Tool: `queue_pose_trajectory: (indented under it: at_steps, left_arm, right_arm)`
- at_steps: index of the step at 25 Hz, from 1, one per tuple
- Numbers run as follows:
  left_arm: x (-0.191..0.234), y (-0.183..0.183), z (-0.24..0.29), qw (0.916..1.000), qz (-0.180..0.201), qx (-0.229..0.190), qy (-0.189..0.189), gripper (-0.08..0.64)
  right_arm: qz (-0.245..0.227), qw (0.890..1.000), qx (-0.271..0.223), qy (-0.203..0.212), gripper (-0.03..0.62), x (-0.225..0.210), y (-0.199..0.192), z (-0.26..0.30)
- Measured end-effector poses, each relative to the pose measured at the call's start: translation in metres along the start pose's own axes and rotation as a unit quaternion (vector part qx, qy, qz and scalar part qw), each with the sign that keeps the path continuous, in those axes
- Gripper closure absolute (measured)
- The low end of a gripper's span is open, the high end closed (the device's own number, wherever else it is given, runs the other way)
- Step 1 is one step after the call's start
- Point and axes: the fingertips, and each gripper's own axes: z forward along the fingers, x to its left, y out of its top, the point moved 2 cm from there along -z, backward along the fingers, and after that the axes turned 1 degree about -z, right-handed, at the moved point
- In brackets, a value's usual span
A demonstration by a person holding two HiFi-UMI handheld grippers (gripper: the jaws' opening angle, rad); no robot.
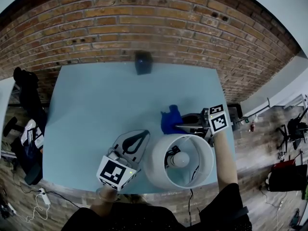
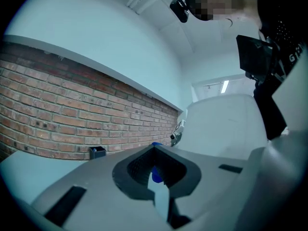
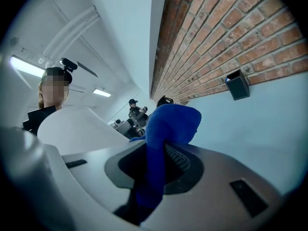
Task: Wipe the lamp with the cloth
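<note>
The lamp's white shade (image 1: pixel 179 161) stands at the table's front edge, and I look down into it at the bulb. It also fills the right of the left gripper view as a white shade (image 2: pixel 226 124), and shows at the left of the right gripper view (image 3: pixel 77 124). My right gripper (image 1: pixel 179 126) is just behind the shade, shut on the blue cloth (image 1: pixel 171 119), which bunches up out of the jaws (image 3: pixel 168 124). Left of the shade, my left gripper (image 1: pixel 145 135) has its jaw tips together and holds nothing (image 2: pixel 155 150).
A small black box (image 1: pixel 143 62) stands at the back edge of the light blue table (image 1: pixel 96 100), against the brick wall (image 1: pixel 144 18). Dark office chairs (image 1: pixel 26 95) stand off the table's left side. A person (image 3: pixel 135 110) stands far off in the room.
</note>
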Motion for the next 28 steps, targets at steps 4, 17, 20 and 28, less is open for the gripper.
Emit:
queue_pose_trajectory:
  at_steps: [4,17,20,28]
  left_arm:
    - [0.003,-0.001,0.01,0.9984,0.013,0.015,-0.053,0.551]
    - [0.013,0.035,-0.013,0.9645,-0.034,0.007,-0.262,0.551]
    - [0.012,0.032,-0.023,0.9577,-0.04,0.019,-0.284,0.551]
    - [0.029,0.027,-0.046,0.9495,-0.059,0.021,-0.307,0.551]
  right_arm:
    - [-0.009,0.998,-0.019,-0.065,0.511,-0.01,0.004,-0.016]
    - [-0.076,0.892,-0.168,-0.413,0.511,0.189,0.132,-0.046]
    - [-0.06,0.865,-0.205,-0.455,0.511,0.219,0.133,-0.025]
    - [-0.076,0.774,-0.232,-0.585,0.511,0.244,0.142,0.049]
